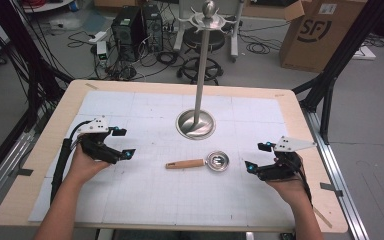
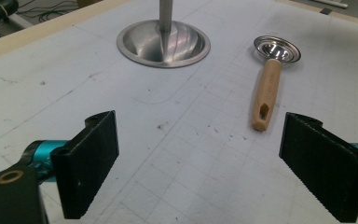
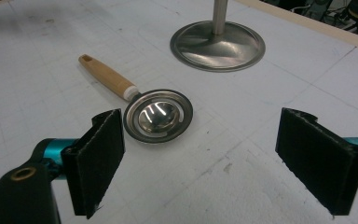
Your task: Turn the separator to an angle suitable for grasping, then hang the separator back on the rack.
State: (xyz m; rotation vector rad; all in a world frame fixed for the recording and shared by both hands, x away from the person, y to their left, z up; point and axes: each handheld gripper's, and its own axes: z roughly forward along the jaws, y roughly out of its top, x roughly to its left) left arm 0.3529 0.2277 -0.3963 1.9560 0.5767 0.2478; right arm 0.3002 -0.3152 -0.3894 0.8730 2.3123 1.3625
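— Steel and wood, this is what is lying between the two grippers, yes?

— Yes. It is a small ladle [image 1: 204, 162] with a round steel bowl and a wooden handle. It is lying flat on the white gridded mat [image 1: 145, 200], not touching any jaw.

— Where is it sitting from the left gripper [image 1: 121, 143]?

— Ahead of it and a little to its right side. In the left gripper view the ladle [image 2: 268, 79] is pointing its handle end toward the gripper [image 2: 205, 168], and the bowl is farther away.

— And from the right gripper [image 1: 258, 156]?

— Ahead and toward its left jaw. In the right gripper view the bowl of the ladle [image 3: 157, 115] is lying just beside that jaw of the gripper [image 3: 216, 161], and the handle is going away to the left.

— How are the jaws standing?

— Both grippers are spreading their black jaws wide, and they are holding nothing. A hand is gripping each one from behind.

— Something else is standing there?

— A steel stand [image 1: 198, 85] with a round base is rising beyond the ladle, farther from both grippers. Its base [image 2: 163, 43] is showing at the top of the left gripper view, and also of the right gripper view [image 3: 217, 45].
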